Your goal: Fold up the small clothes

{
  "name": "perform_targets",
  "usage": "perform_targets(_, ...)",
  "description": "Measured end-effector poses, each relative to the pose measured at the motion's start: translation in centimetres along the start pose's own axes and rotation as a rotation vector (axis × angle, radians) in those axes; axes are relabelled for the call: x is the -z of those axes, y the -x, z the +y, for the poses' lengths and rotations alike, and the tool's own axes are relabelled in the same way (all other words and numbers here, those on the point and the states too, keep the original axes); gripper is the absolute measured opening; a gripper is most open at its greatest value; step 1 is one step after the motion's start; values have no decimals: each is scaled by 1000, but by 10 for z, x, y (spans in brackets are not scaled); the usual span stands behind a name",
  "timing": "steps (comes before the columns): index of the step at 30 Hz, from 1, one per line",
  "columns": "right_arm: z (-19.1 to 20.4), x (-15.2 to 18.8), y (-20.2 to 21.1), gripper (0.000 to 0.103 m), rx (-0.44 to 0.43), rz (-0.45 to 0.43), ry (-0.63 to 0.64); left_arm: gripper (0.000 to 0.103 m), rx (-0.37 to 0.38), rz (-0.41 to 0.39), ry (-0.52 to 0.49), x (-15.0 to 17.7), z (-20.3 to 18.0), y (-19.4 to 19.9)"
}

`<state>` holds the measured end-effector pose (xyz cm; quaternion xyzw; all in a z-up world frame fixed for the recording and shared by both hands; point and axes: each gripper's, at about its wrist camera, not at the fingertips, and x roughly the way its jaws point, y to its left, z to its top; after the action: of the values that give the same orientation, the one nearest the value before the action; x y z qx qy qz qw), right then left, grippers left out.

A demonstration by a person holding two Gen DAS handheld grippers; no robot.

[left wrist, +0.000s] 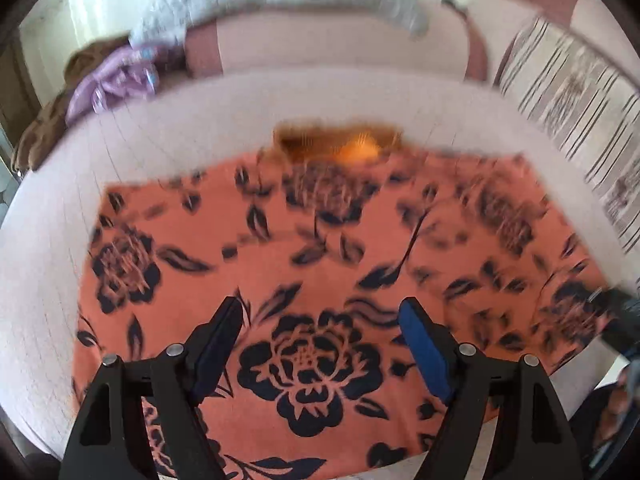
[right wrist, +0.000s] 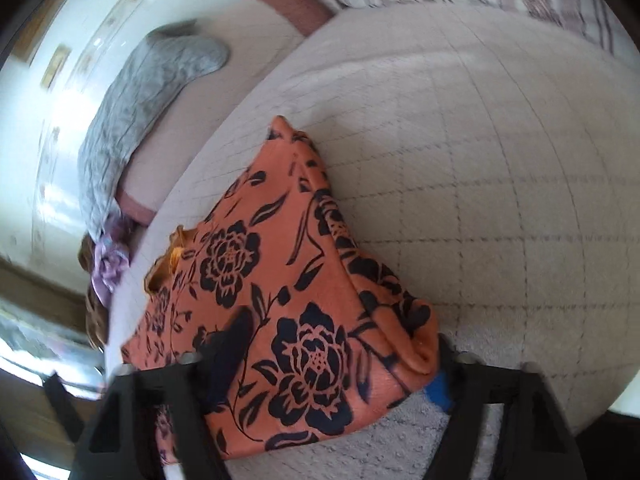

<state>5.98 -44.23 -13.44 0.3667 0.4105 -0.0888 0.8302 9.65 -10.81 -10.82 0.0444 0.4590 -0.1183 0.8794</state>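
The orange garment with its dark blue flower print lies spread on the pale quilted bed cover, reaching down to the near edge of the bed, where the lower hem is cut off behind the gripper arms. The left gripper hangs above it with its jaws wide, one big printed rose showing between the blue pads and nothing pinched; the cloth beyond is smeared by blur, so the neckline at the far edge reads only as a brownish-orange patch. In the right wrist view, the right gripper has a fold of the same garment bunched between its fingers, the fabric rising in a tent toward a peaked corner; the cloth covers most of both pads, only a sliver of blue showing on one side, so the pinch itself is hard to make out, though the jaws stand narrow around the fold. At the far left corner of the bed a grey blanket lies along the edge, with a lilac bundle beside it, too blurred to name. A striped pillow sits along the right edge, partly cut off
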Motion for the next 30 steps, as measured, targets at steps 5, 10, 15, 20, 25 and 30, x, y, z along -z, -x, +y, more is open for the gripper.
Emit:
perform_targets(5,-3,2,-4,35,23,18,-20,84,-35,61,-34,13,-5,-32)
perform_targets(10,-7,1,3,76,-41,9,-64,84,-33,80,-25,8,-5,-32)
perform_targets(15,3,2,-1,41,1,27,-3,85,-28,77,-24,8,-5,-31)
perform_targets(20,16,6,11,14,109,-14,93,85,-29,83,-24,10,-3,-31)
perform_targets(25,-10,6,11,31,77,39,20,84,-5,-27,6,0,-2,2)
perform_targets(30,-28,-15,65,75,65,-89,-21,87,-40,54,-56,14,-12,-35)
